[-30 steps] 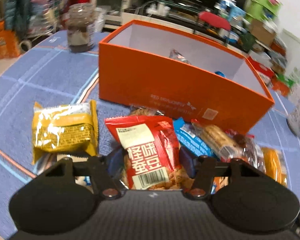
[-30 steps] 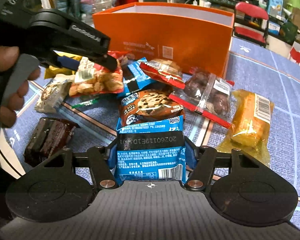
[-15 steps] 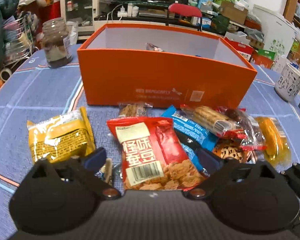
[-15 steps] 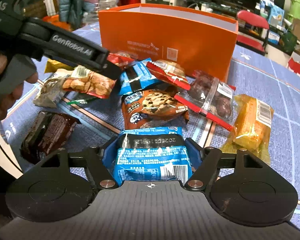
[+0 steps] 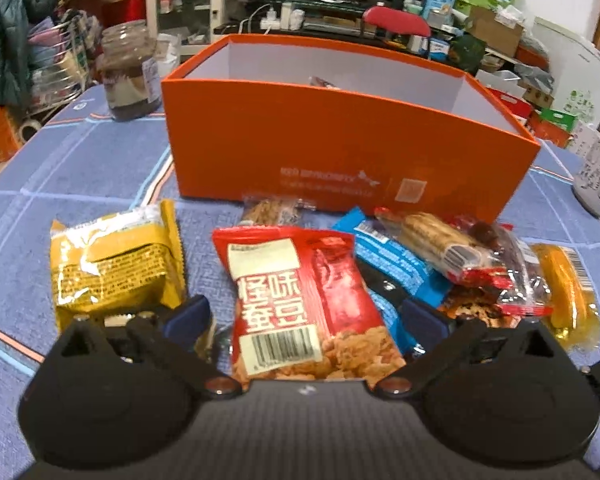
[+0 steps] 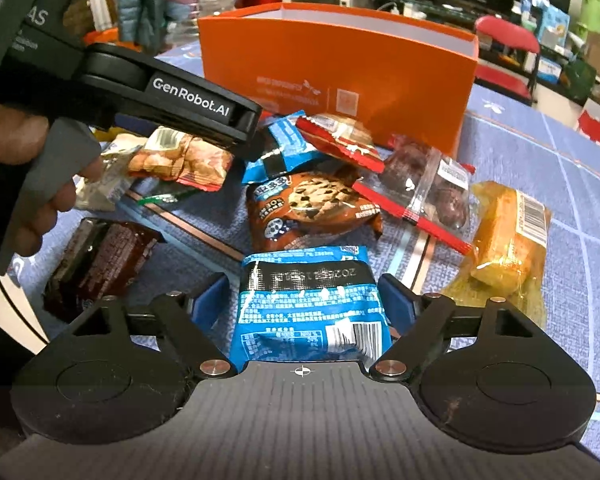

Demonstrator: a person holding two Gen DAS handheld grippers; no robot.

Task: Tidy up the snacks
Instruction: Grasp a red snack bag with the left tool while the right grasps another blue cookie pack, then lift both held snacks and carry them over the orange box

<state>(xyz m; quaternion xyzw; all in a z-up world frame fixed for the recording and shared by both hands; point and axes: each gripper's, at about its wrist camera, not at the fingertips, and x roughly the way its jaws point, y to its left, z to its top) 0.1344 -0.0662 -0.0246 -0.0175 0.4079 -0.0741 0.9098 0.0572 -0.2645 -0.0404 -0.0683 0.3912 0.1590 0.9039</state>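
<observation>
A red snack bag (image 5: 304, 300) with a white label lies flat on the blue cloth between the fingers of my left gripper (image 5: 306, 316). That gripper is wide open and neither pad touches the bag. In the right wrist view a blue packet (image 6: 312, 304) lies between the fingers of my right gripper (image 6: 304, 304). Its jaws are opening, and a gap shows on the packet's left side. The orange box (image 5: 340, 152) stands open-topped just beyond the snack pile, with a wrapper or two showing inside.
Loose snacks lie around: a yellow packet (image 5: 112, 268), a cookie bag (image 6: 312, 208), a dark brown packet (image 6: 96, 260), a yellow cake (image 6: 508, 236) and a zip bag (image 6: 428, 184). A jar (image 5: 130, 76) stands back left, a mug (image 5: 598, 176) right. A hand (image 6: 28, 184) holds the left tool.
My left gripper opened wide and let go of the red bag, which now rests on the cloth. The right gripper's jaws spread apart off the blue packet. Neither hand travelled much.
</observation>
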